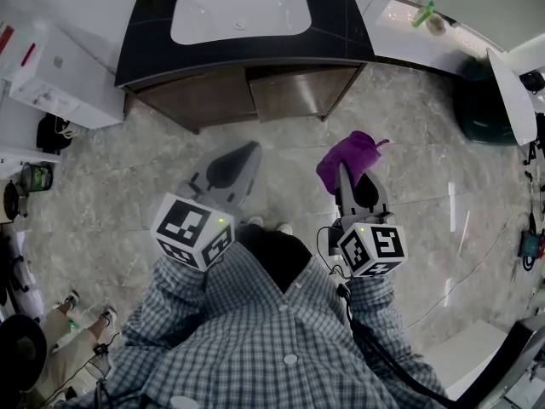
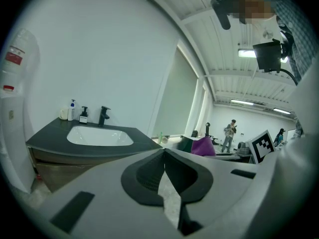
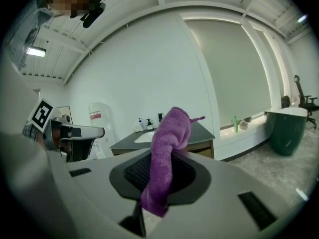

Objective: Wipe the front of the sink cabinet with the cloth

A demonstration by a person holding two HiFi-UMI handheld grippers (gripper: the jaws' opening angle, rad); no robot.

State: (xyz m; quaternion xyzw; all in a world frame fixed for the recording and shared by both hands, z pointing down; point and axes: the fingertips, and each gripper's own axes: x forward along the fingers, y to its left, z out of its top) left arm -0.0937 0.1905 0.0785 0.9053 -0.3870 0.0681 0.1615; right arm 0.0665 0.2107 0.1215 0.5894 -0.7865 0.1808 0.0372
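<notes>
The sink cabinet [image 1: 255, 92] stands at the top of the head view, with wooden fronts under a black counter [image 1: 341, 15] and a white basin [image 1: 240, 11]. My right gripper [image 1: 342, 167] is shut on a purple cloth [image 1: 349, 158], held above the floor a short way in front of the cabinet. The cloth [image 3: 167, 153] sticks up from between the jaws in the right gripper view. My left gripper [image 1: 253, 150] is shut with nothing in it, level with the right one. The left gripper view shows the cabinet [image 2: 50, 171] to the left and the cloth [image 2: 203, 146] to the right.
A white appliance [image 1: 64, 75] stands left of the cabinet. A dark green tub [image 1: 485, 100] sits at the right by a window ledge [image 1: 426, 20] with a green bottle. Bottles and a black tap [image 2: 103, 115] stand behind the basin. People stand far off [image 2: 230, 135].
</notes>
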